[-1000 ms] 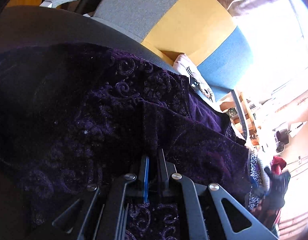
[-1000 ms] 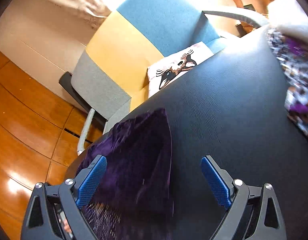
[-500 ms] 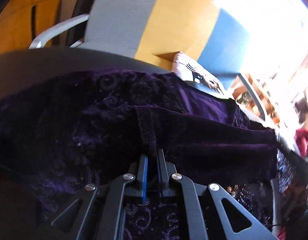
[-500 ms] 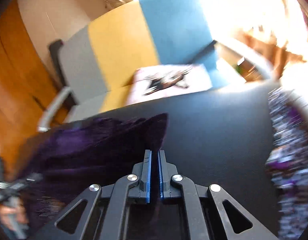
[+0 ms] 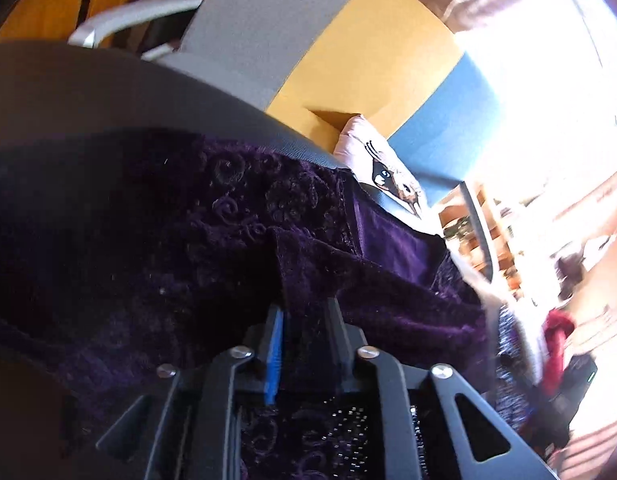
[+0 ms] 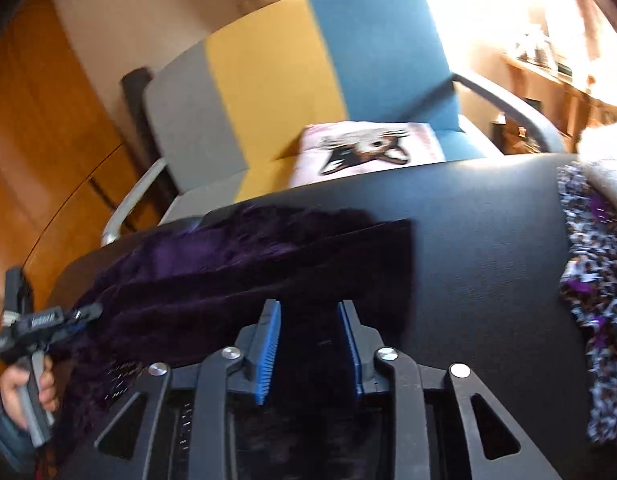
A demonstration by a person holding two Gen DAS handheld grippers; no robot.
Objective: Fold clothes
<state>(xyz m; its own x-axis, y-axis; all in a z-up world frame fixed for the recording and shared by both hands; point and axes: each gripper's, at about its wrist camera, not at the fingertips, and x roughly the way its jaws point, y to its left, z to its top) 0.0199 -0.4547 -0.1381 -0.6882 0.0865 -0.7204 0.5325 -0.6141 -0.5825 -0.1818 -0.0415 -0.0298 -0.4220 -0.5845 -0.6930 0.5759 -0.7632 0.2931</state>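
A dark purple velvet garment [image 5: 148, 240] with swirl embroidery lies on the black table [image 5: 88, 92]. In the right wrist view the garment [image 6: 228, 272] is spread across the table's [image 6: 488, 220] left half, its folded edge straight at the right. My left gripper [image 5: 304, 316] is low over the cloth with its jaws opening, and a fold of velvet runs between them. My right gripper [image 6: 310, 320] is opening too, with dark cloth lying between its blue pads [image 6: 268, 344]. The left gripper [image 6: 84, 313] also shows at the far left, held by a hand [image 6: 24, 392].
A grey, yellow and blue armchair [image 6: 276, 80] stands behind the table with a dog-print cushion [image 6: 368, 148] on its seat. A purple, black and white patterned cloth [image 6: 596, 280] lies on the table's right side. Wooden floor lies to the left.
Both grippers were shut on the purple cloth half a second ago and their jaws have now parted. The right gripper, wide open a second ago, has rolled and shifted; the cloth's edge lies straighter.
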